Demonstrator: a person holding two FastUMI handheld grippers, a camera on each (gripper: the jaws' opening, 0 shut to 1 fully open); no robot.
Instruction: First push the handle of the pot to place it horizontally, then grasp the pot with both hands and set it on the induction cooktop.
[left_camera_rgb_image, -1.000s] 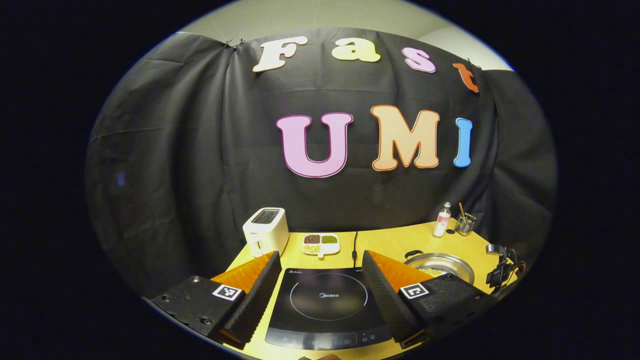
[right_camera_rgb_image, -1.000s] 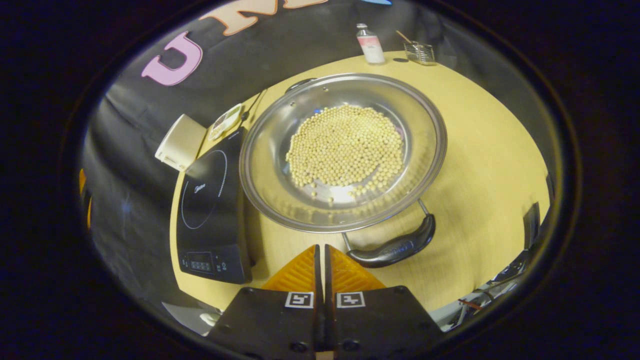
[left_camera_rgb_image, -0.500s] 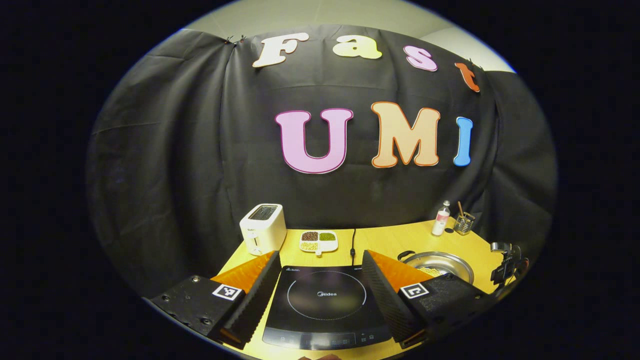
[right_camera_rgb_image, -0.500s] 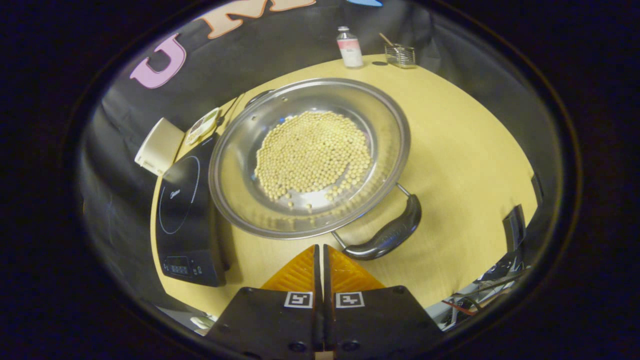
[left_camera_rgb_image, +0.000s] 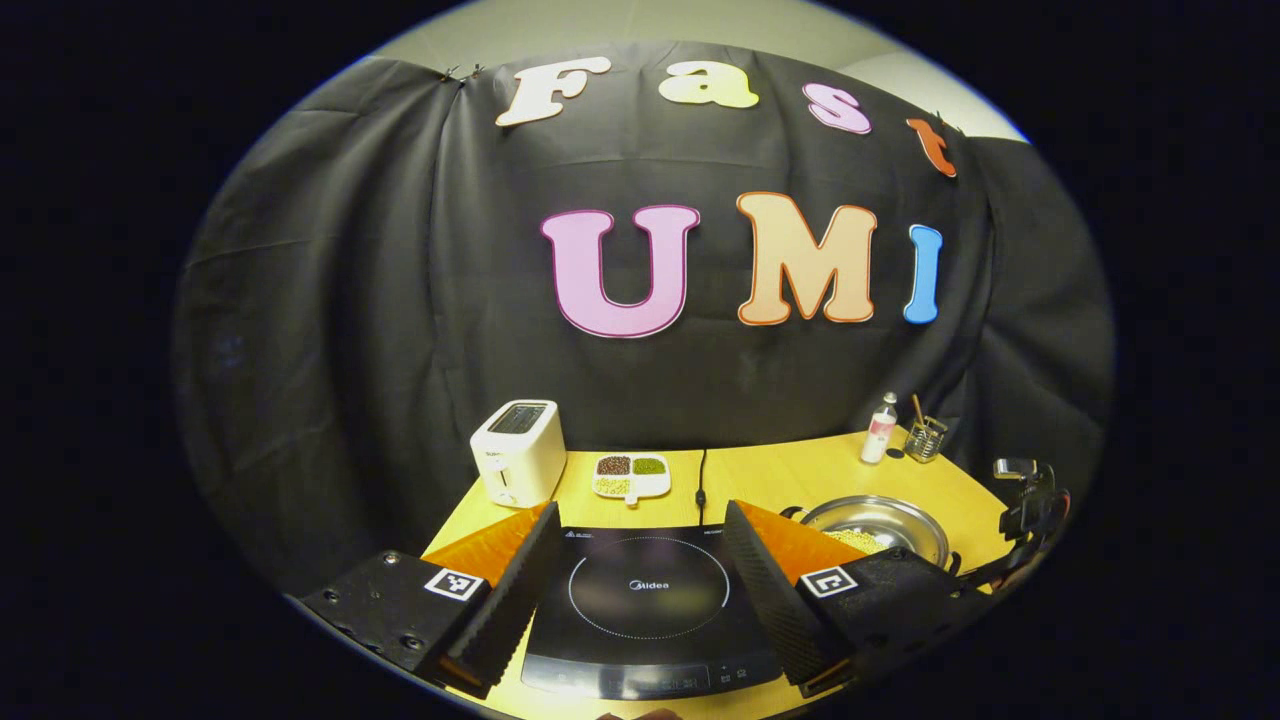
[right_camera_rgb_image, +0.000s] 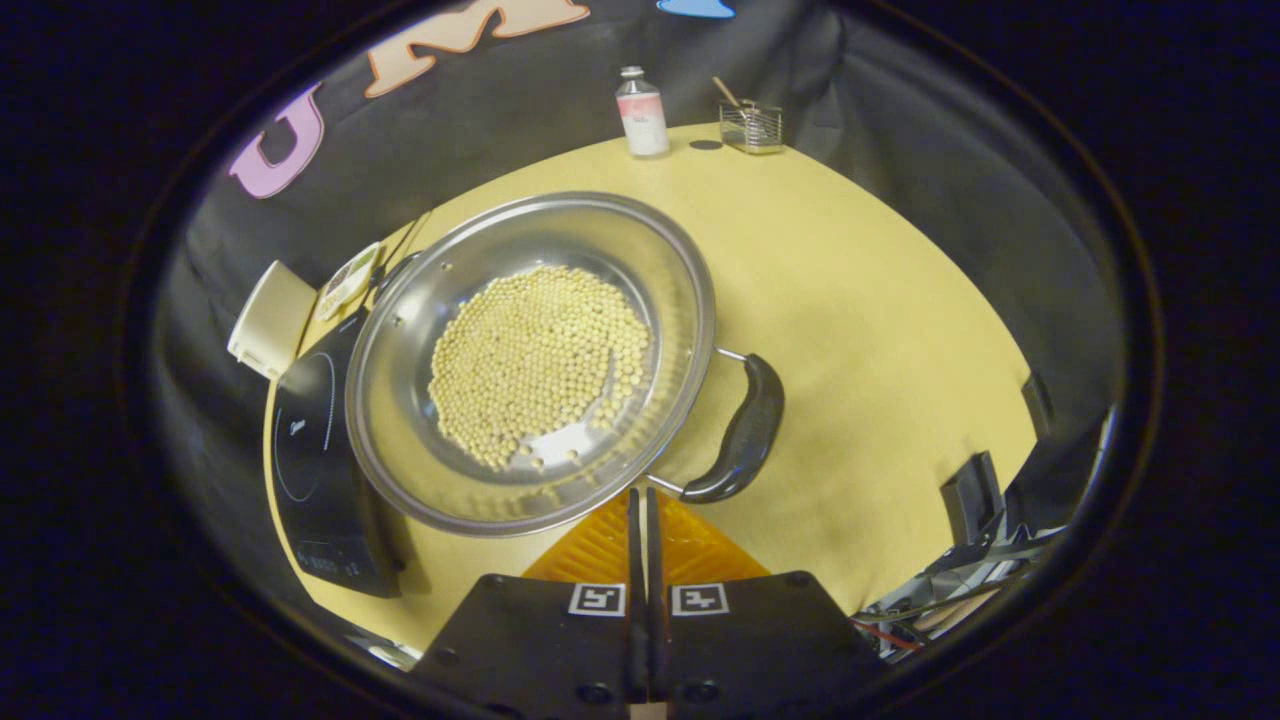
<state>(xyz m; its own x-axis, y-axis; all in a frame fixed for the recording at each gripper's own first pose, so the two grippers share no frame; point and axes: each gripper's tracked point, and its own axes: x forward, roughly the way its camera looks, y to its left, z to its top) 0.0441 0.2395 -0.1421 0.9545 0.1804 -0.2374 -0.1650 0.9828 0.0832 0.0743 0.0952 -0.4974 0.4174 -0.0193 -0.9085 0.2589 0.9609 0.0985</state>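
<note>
Left gripper view looks level across the yellow counter (left_camera_rgb_image: 800, 470) toward the booth's black cloth wall. Largest on it is the black induction cooktop (left_camera_rgb_image: 648, 610), lying between the fingers of the left tool (left_camera_rgb_image: 640, 590), which stand wide apart with nothing held. Behind the cooktop stand a white toaster (left_camera_rgb_image: 517, 465) and a small divided dish of beans (left_camera_rgb_image: 631, 477), with a black cord (left_camera_rgb_image: 701, 478) running back from the cooktop. To the right, the steel pot (left_camera_rgb_image: 875, 522) shows as a low rim behind the tool's right finger; a small bottle (left_camera_rgb_image: 880, 441) and a wire holder (left_camera_rgb_image: 925, 440) stand at the far edge.

Right gripper view looks steeply down, so it gives what the level view cannot: the pot (right_camera_rgb_image: 530, 360) from above, its bottom covered with pale yellow beans (right_camera_rgb_image: 540, 360), and its black side handle (right_camera_rgb_image: 745, 430) sticking out on wire brackets at the pot's right side. The right tool (right_camera_rgb_image: 638, 505) has its fingers pressed together, holding nothing; the tips sit at the near rim of the pot, just left of the handle's lower end, though contact cannot be judged. The cooktop (right_camera_rgb_image: 310, 450) lies just beside the pot on its left, the toaster (right_camera_rgb_image: 268, 320) beyond.
</note>
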